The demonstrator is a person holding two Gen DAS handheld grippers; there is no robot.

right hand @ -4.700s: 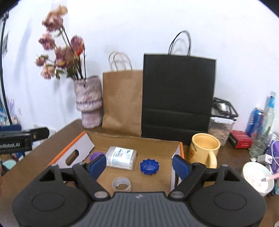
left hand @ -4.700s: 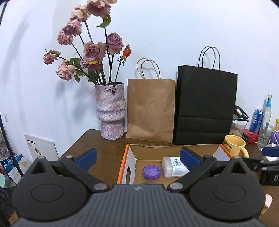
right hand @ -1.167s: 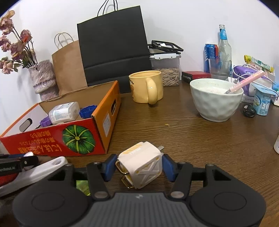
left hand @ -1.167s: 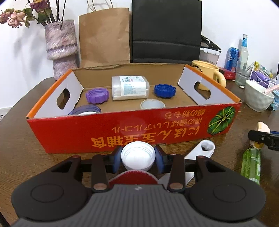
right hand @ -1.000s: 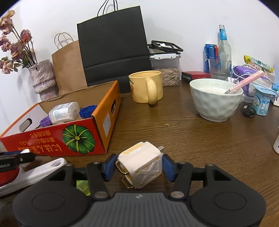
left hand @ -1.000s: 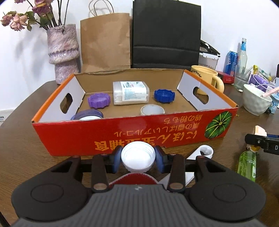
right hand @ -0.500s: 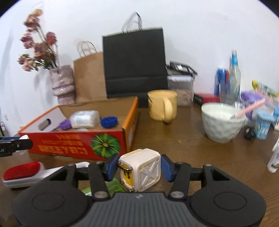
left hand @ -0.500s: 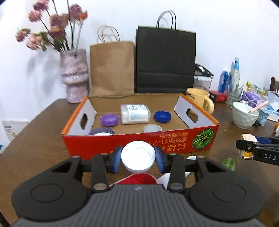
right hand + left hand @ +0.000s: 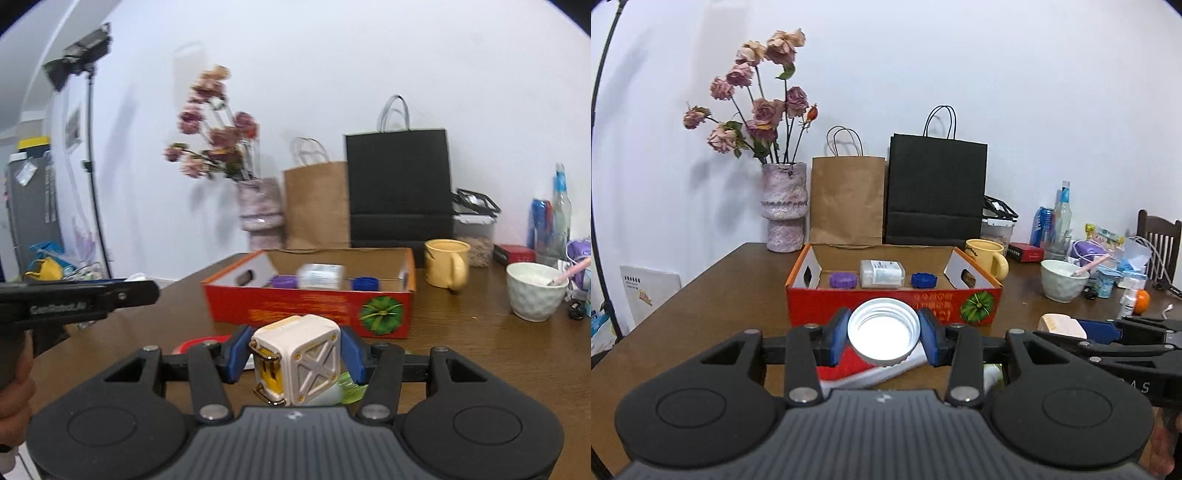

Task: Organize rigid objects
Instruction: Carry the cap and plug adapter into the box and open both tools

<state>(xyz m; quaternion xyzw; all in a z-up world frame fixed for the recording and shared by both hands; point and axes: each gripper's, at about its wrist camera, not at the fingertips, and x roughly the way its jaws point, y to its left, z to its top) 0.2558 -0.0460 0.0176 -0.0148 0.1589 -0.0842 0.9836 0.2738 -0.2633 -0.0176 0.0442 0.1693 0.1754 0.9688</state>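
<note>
A: Left claw [image 9: 883,335]?
B: Pinching a white lid [image 9: 883,332], hanging above the worktop [image 9: 713,295], short of the red box [image 9: 886,304].
A: Right claw [image 9: 295,354]?
B: Gripping a white cube [image 9: 297,356], likewise short of the box.

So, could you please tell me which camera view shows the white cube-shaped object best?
The right wrist view: the white cube sits close and whole between the right gripper pads. The left wrist view shows only a pale corner of it at the right, in side view.

"GenRobot.AI" on left claw [image 9: 142,291]
</note>
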